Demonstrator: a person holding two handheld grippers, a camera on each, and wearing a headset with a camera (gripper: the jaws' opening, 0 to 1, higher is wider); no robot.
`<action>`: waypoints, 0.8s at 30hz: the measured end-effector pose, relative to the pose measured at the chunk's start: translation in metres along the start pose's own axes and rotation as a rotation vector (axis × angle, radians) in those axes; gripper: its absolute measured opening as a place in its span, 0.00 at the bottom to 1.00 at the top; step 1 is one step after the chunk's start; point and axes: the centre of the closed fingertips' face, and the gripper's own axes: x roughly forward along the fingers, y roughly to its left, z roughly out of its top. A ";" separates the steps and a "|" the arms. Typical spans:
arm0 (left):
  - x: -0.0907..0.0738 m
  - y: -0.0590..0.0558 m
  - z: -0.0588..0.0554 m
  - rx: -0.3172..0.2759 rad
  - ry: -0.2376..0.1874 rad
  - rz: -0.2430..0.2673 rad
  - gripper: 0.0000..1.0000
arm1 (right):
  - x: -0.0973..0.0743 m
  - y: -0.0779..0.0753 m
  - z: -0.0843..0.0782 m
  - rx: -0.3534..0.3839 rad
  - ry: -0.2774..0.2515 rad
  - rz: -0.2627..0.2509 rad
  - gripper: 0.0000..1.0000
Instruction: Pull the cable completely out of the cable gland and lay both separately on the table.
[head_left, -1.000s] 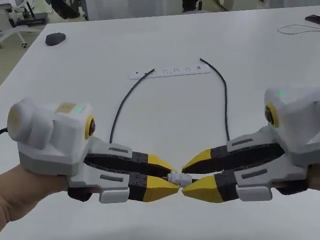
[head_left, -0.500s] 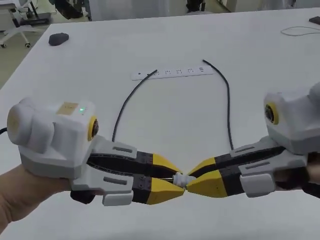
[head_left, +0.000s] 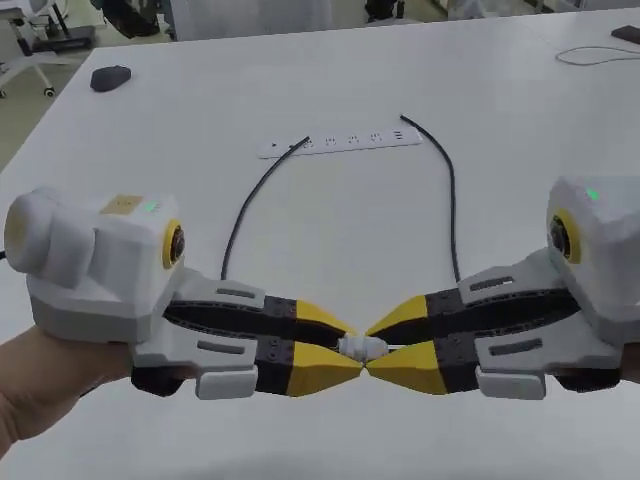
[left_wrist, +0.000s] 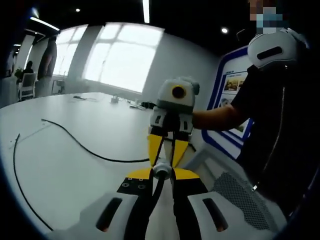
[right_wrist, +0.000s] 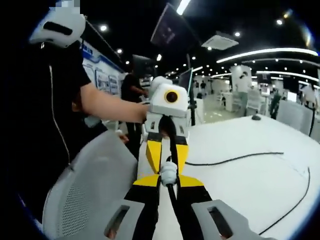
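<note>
Black and thin, the rubber-sheathed cable (head_left: 453, 220) runs through the small pale grey plastic cable gland (head_left: 362, 348). The gland is held up above the white bench (head_left: 340, 240), on the near side of the long white power strip (head_left: 345, 142) and well apart from it.

The left gripper (head_left: 355, 348) and the right gripper (head_left: 370, 350) meet tip to tip at the gland. The yellow fingers (head_left: 312, 375) of the left one are closed to a narrow gap on one end of it. Those of the right gripper are closed just as far at the other end, but I cannot tell whether they bite the gland body or the cable just behind it. In both gripper views the cable trails back between that gripper's own fingers.

From the gland, one strand of the cable curves away to the left end of the power strip, where its tip lies against or across the strip. The other strand ends just beyond the right end.

The pull looks barely begun, since a long run of cable lies on each side. To do it well:
- One gripper should pinch the gland body alone, and the other only the cable, close to the gland.
- The draw should be straight along the gland's axis, with no sideways bend.
- The whole trailing strand must feed through, so regrip near the gland in short strokes.
- Watch that the loose end does not snag on the power strip.
</note>
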 end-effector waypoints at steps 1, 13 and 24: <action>0.000 0.000 0.000 -0.004 -0.001 0.001 0.14 | 0.000 -0.001 0.000 -0.035 0.011 -0.017 0.07; -0.002 0.009 0.001 -0.018 -0.021 0.044 0.14 | 0.004 -0.012 -0.007 -0.240 0.112 -0.083 0.08; -0.004 0.017 -0.001 0.014 -0.014 0.084 0.14 | 0.000 -0.025 -0.024 -0.192 0.243 -0.107 0.00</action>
